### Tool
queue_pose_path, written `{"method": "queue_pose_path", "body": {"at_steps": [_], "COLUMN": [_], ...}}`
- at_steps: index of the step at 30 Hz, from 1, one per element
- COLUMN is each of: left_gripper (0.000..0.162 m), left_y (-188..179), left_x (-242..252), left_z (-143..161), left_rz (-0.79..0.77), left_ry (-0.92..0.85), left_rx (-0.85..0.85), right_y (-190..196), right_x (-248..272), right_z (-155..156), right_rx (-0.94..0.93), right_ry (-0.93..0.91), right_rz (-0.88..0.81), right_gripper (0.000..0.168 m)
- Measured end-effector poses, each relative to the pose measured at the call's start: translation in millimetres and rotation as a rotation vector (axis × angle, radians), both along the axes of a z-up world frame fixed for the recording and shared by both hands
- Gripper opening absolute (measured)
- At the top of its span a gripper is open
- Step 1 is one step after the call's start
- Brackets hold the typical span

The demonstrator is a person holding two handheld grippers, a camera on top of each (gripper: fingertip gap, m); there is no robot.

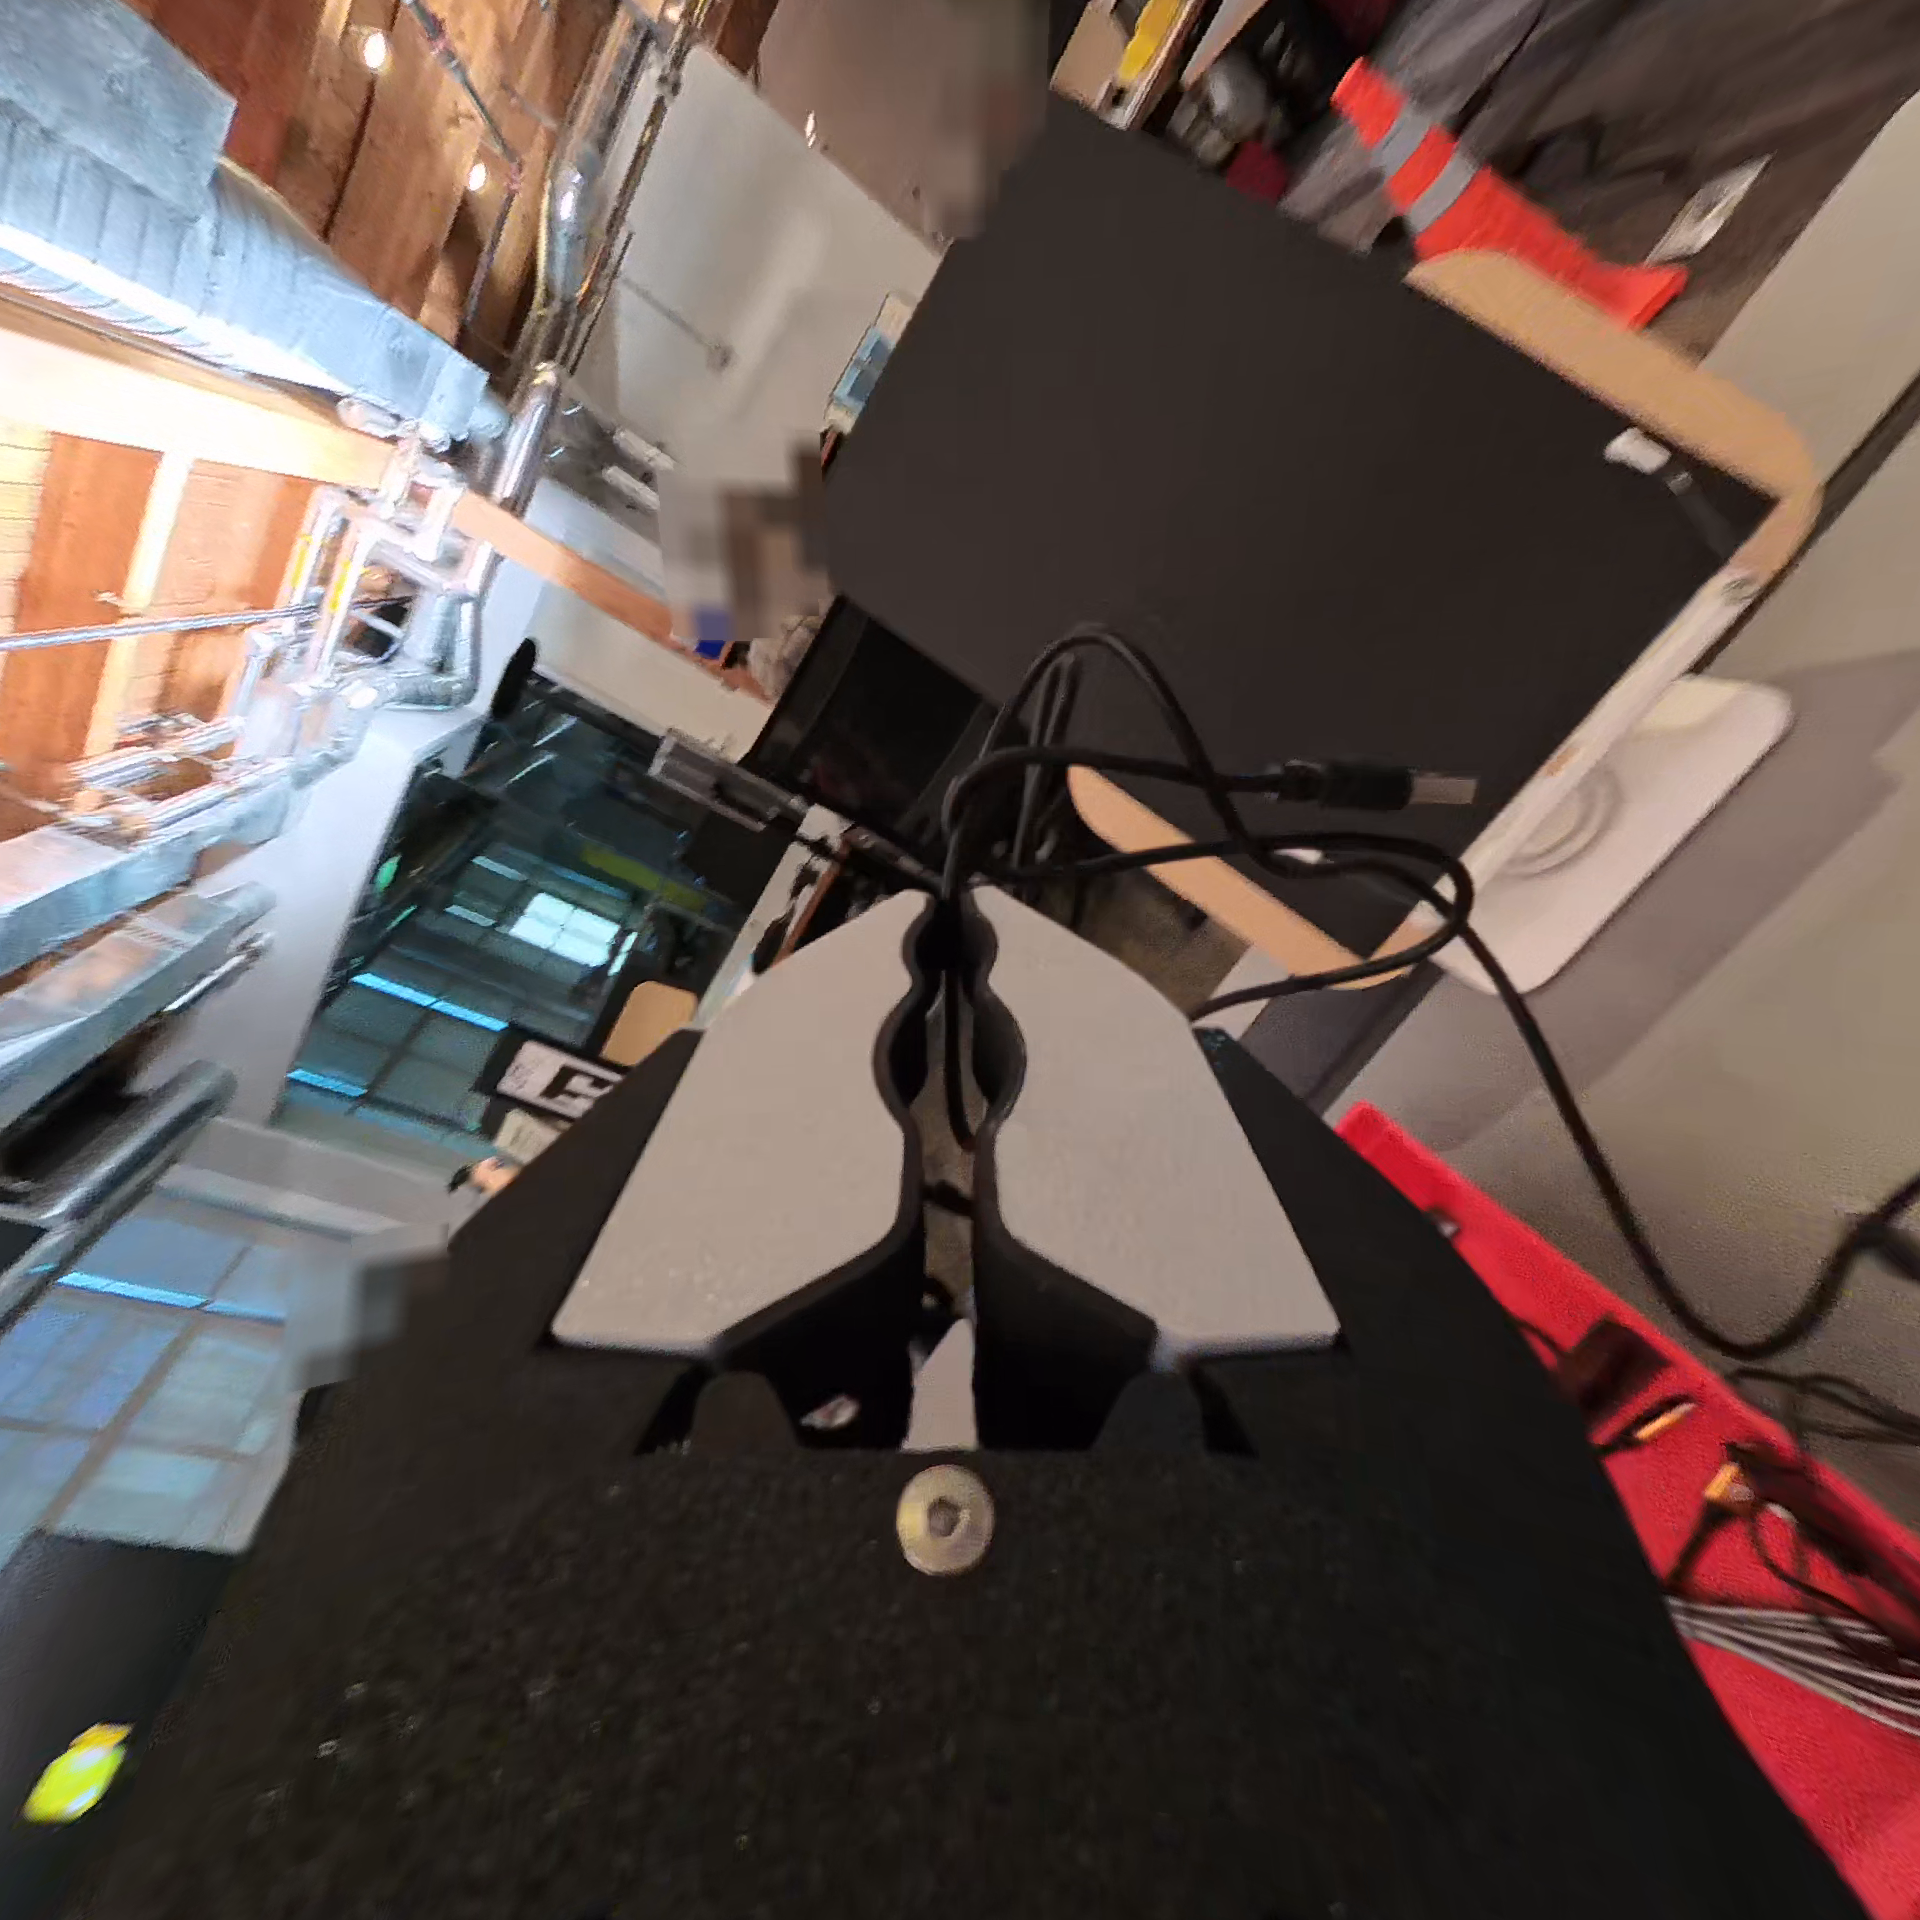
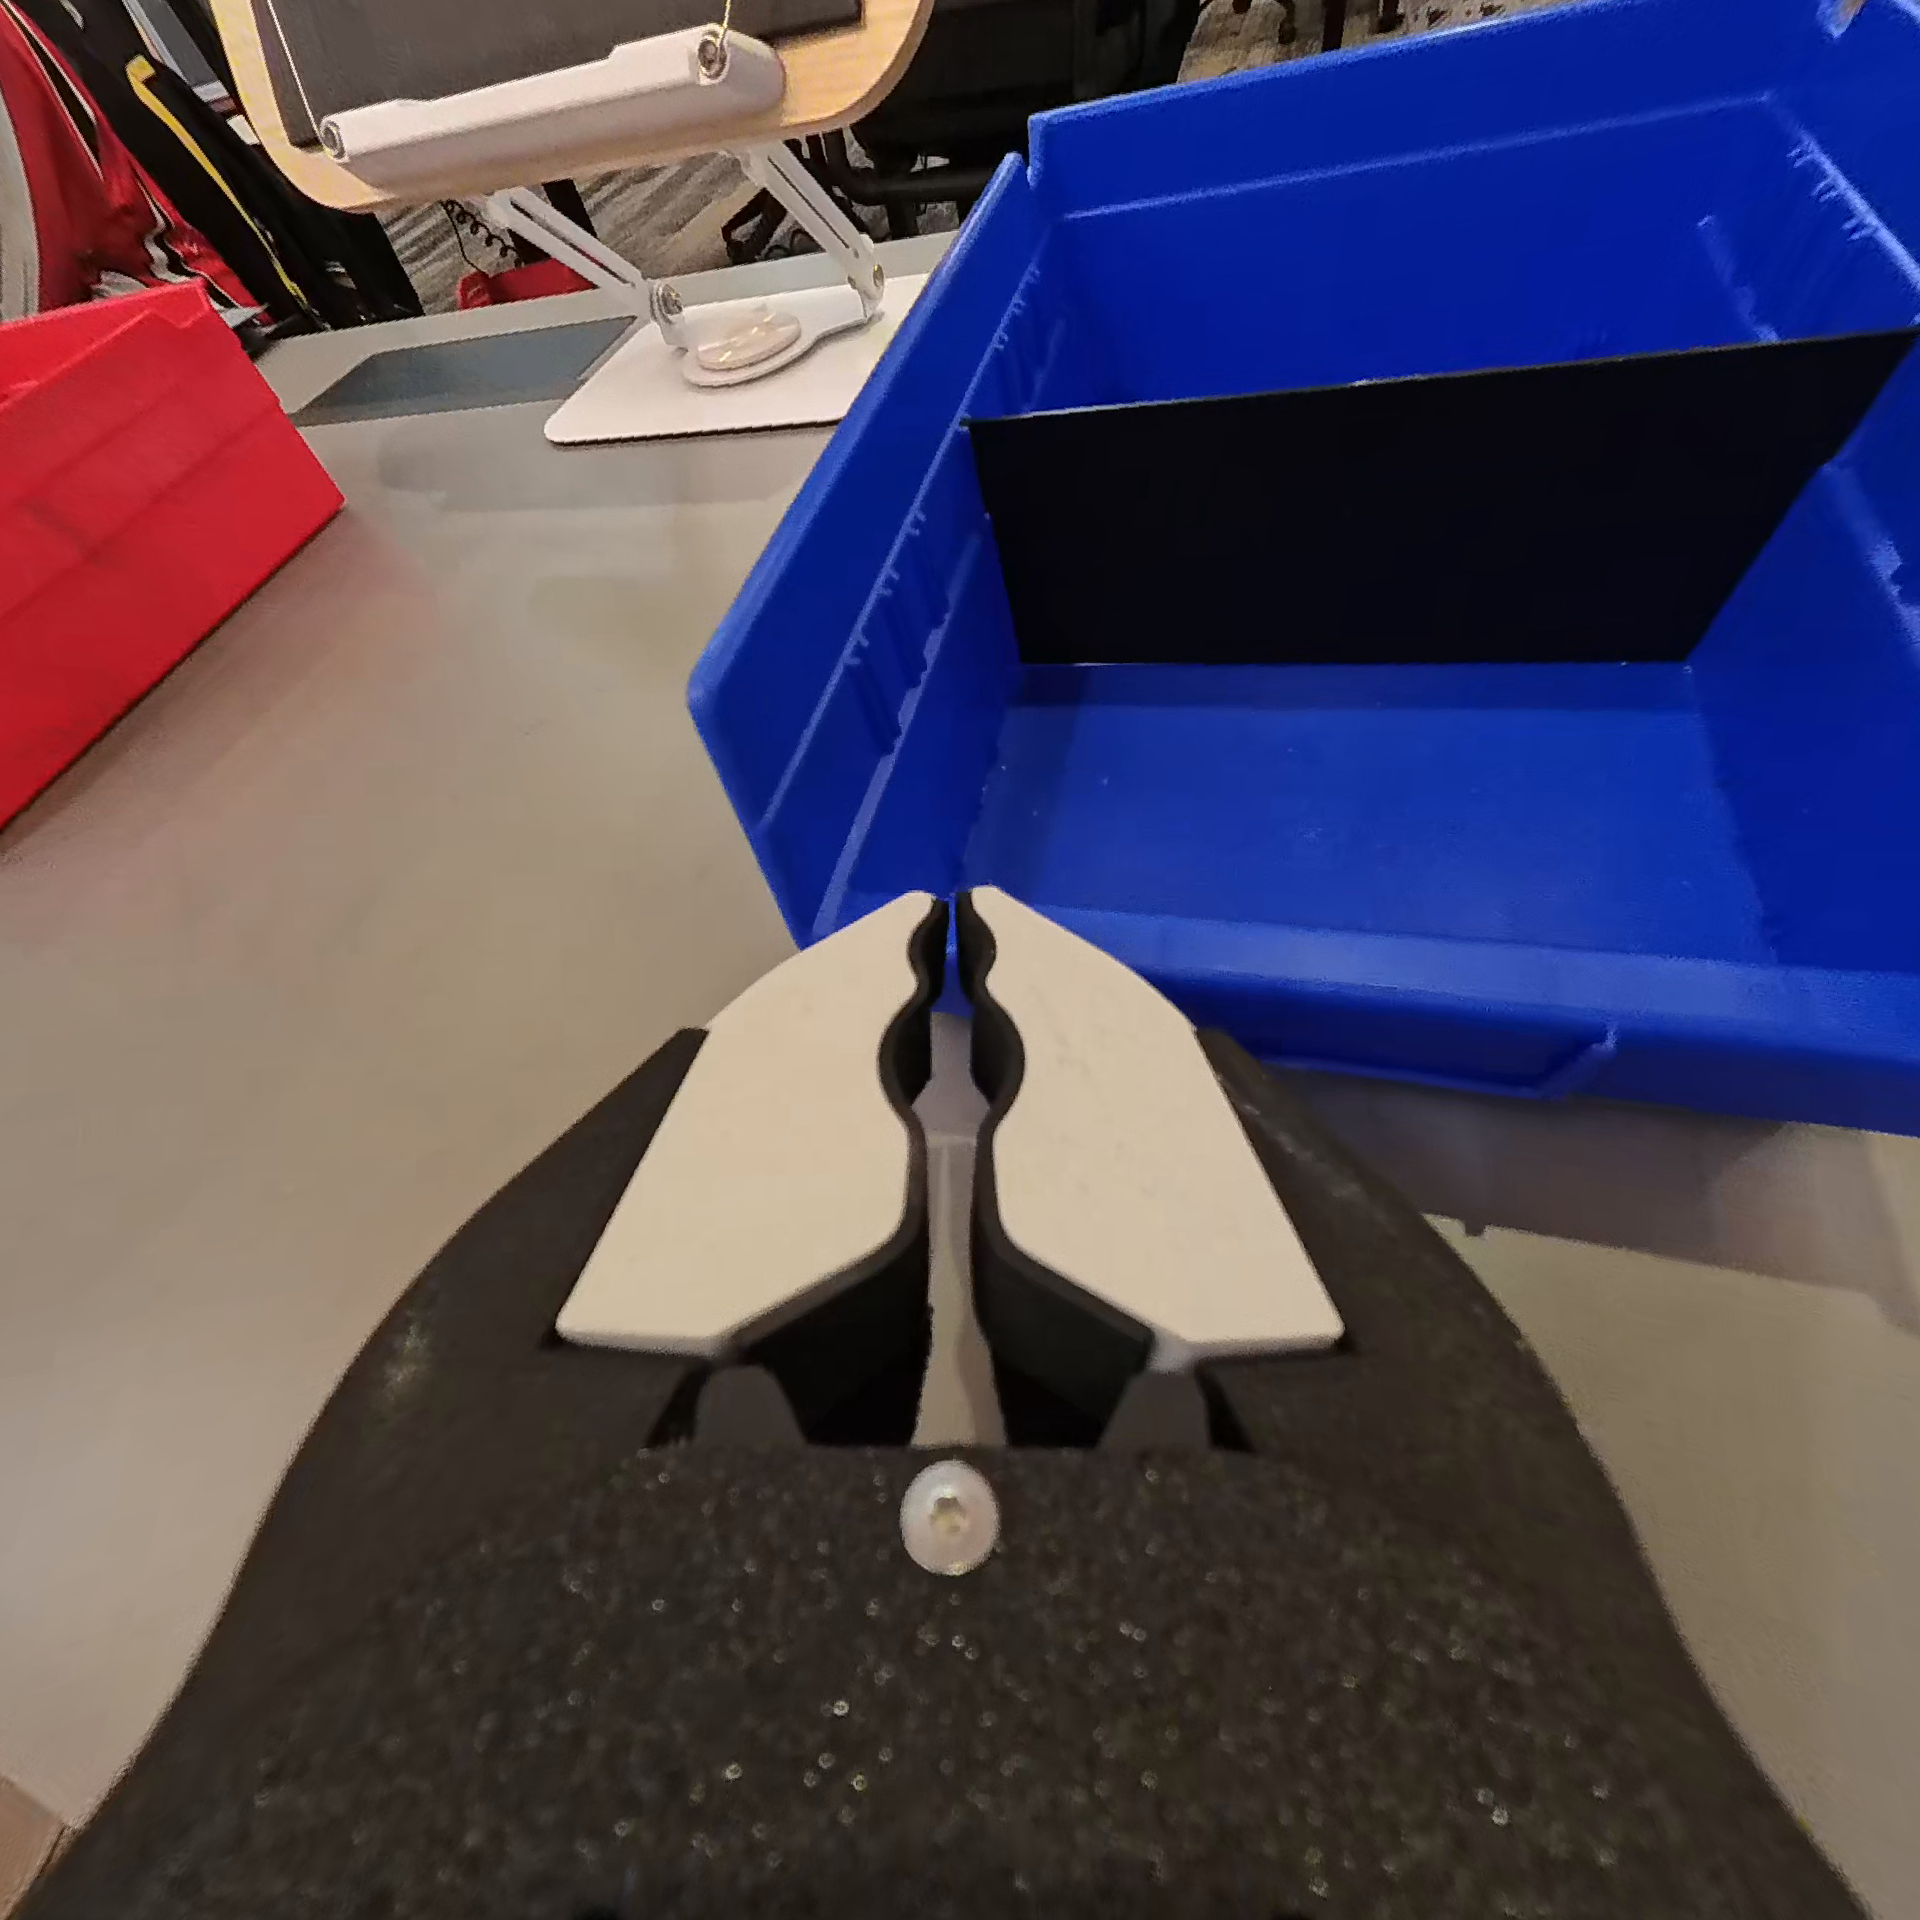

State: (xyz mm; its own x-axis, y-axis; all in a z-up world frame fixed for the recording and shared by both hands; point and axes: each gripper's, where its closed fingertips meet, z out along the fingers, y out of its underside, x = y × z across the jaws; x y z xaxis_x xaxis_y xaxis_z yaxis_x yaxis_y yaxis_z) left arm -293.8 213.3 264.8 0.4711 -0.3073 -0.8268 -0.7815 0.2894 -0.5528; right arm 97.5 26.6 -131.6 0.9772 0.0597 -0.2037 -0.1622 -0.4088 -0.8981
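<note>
A looped black cable (image 1: 1226, 831) is held clamped in the left gripper (image 1: 948, 925), while the right gripper (image 2: 951, 914), closed and empty, is poised near the blue bin (image 2: 1351, 790).

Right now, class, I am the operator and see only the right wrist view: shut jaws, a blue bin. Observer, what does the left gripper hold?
Observer: The left gripper is shut on a black cable.
Operator: Where is its end?
Observer: Its USB plug sticks out in the air beyond the jaws.
Operator: And inside the red bin?
Observer: The red bin holds loose wires.
</note>
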Motion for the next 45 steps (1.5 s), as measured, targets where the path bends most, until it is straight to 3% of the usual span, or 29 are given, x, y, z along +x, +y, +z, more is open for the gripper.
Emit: {"method": "queue_pose_path", "body": {"at_steps": [3, 7, 13, 16, 19, 27, 33, 40, 45], "left_gripper": [0.002, 0.002, 0.002, 0.002, 0.002, 0.002, 0.002, 0.002, 0.002], "left_y": [20.9, 61.3, 90.7, 76.8, 60.6, 47.6, 48.3, 2.6, -44.0], "left_x": [-16.4, -83.3, -149.0, -126.9, -94.2, -63.0, -60.0, 13.0, 84.2], "left_z": [6.3, 6.8, -75.9, -116.5, -129.2, -70.3, -75.9, -87.9, -118.0], "left_rz": [0.073, 0.289, 0.326, 0.188, 0.036, -0.252, -0.32, -0.435, -0.577], "left_ry": [-0.012, 0.041, -0.045, -0.121, -0.24, -0.634, -0.775, -0.504, -0.267], "left_rx": [0.012, 0.059, -0.241, -0.392, -0.507, -0.628, -0.75, -0.7, -0.711], "right_y": [-1.0, -3.3, -3.0, -1.3, 2.5, 10.7, 10.3, 10.2, 10.2], "right_x": [-0.9, -1.5, -4.0, -5.3, -7.2, -16.0, -16.2, -15.6, -17.4], "right_z": [-1.6, -2.1, -7.2, -7.3, -6.3, -5.9, -8.5, -7.7, -8.1], "right_rx": [-0.007, -0.011, -0.032, -0.034, -0.033, -0.033, -0.04, -0.036, -0.038], "right_ry": [0.012, 0.01, 0.019, 0.009, 0.006, -0.002, -0.001, 0.012, 0.014], "right_rz": [0.005, 0.008, 0.018, 0.02, 0.023, 0.048, 0.055, 0.055, 0.062], "right_gripper": [0.001, 0.001, 0.001, 0.001, 0.001, 0.001, 0.001, 0.001, 0.001]}}
